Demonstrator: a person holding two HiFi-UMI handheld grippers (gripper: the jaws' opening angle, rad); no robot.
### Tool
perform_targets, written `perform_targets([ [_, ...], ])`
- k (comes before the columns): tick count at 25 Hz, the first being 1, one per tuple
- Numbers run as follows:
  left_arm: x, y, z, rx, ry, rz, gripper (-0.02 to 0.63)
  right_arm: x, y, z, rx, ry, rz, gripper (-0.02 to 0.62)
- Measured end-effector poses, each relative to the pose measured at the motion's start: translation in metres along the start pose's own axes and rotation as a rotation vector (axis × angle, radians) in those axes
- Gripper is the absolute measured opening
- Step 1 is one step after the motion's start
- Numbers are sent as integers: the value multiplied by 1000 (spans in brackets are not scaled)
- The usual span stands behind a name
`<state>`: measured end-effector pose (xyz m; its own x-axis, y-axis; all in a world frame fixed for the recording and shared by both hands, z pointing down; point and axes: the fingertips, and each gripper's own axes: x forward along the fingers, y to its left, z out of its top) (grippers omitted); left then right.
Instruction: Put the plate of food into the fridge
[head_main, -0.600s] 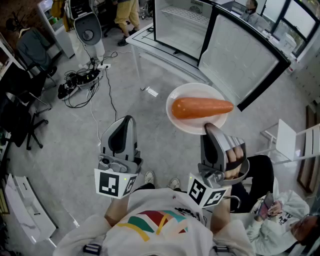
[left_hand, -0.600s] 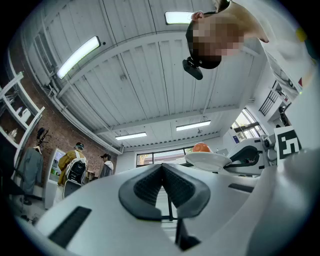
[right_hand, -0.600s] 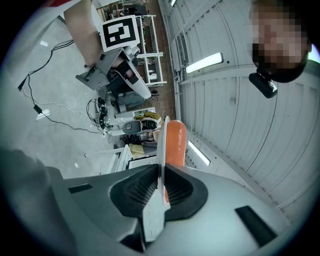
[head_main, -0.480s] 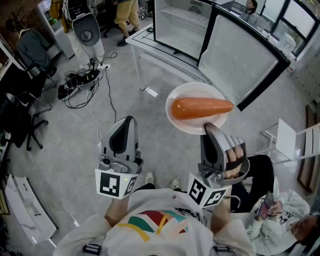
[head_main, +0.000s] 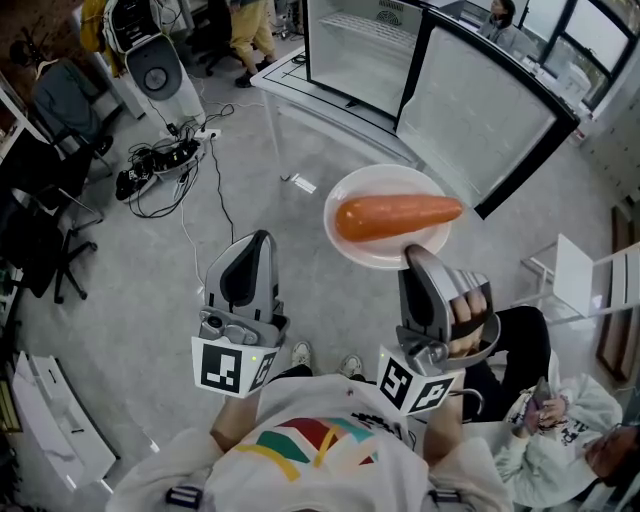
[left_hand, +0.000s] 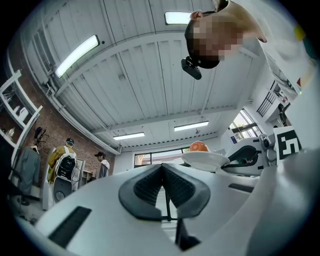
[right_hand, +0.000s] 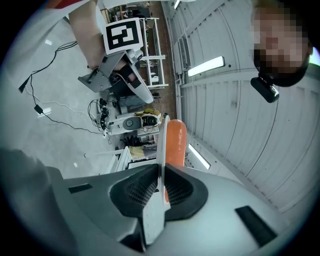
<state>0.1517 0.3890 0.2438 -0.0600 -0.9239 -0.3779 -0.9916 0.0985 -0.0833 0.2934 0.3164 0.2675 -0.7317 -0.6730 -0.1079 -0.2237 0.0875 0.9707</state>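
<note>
- The fridge (head_main: 352, 45) stands open on a white table (head_main: 285, 88) at 12 o'clock in the head view, well apart from you. The plate of food is not inside yet. I think a fast walk toward it can shake the load.
- The fridge door (head_main: 485, 115) hangs open at 1 o'clock, on the plate's way. If you swing wide to the right, the plate rim can strike the door's dark frame.
- The plate (head_main: 347, 243) is in the air, just off the middle toward 1 o'clock, over bare floor. It is held at only one place, its 6 o'clock edge, so it can tip or slip out.
- The carrot (head_main: 395, 217) lies loose across the plate from 9 to 3 o'clock. It is round, so I judge that a small tilt lets it roll off.
- Your right gripper (head_main: 414, 254) is clenched on the plate rim, a thin bite. Do not loosen it.
- Your left gripper (head_main: 256, 240), at 7 o'clock, has its jaws pressed together on nothing. It gives the plate no support.
</note>
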Motion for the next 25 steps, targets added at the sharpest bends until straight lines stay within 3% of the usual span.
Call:
perform_targets([
  [12,-6,15,3,-8,-12,1,5,5,-2,14,-7,-2,1,37],
  [25,-18,104,-16,-14,-10,-33,5,58,30,75,-41,43,-10,37],
])
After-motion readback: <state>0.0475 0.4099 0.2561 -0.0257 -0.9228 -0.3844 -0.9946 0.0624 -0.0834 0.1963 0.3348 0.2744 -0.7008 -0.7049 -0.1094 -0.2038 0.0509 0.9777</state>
